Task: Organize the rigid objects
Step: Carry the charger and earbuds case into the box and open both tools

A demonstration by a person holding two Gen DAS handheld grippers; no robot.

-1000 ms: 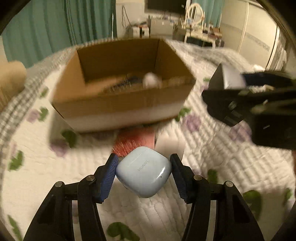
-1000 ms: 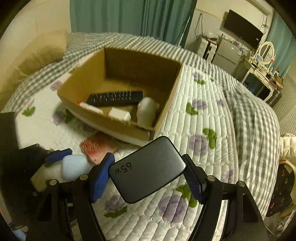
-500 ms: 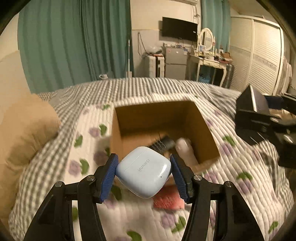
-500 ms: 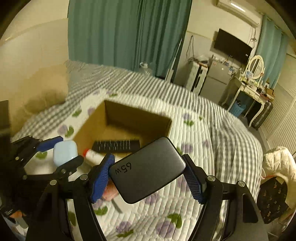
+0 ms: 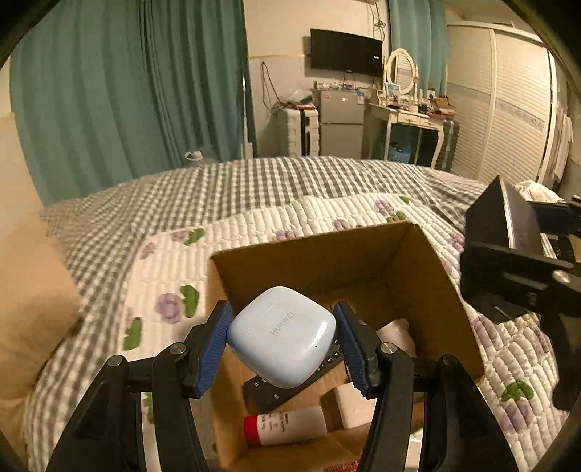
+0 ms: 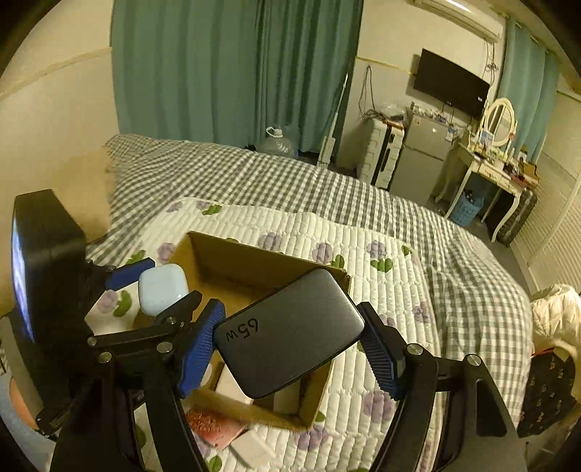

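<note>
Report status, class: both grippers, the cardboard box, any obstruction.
Left gripper shut on pale blue earbud case. Right gripper shut on dark grey flat charger. Both above open brown cardboard box. Nothing blocking.

Both views dim, warm yellow indoor cast. Light source: ceiling strip, upper right of right view, slightly blown out. Fisheye bending strong; black vignette at all corners. Motion blur on pillow at left edge and box near rim in left view. Soft glare on case. Screen glows blue-white, left edge.
</note>
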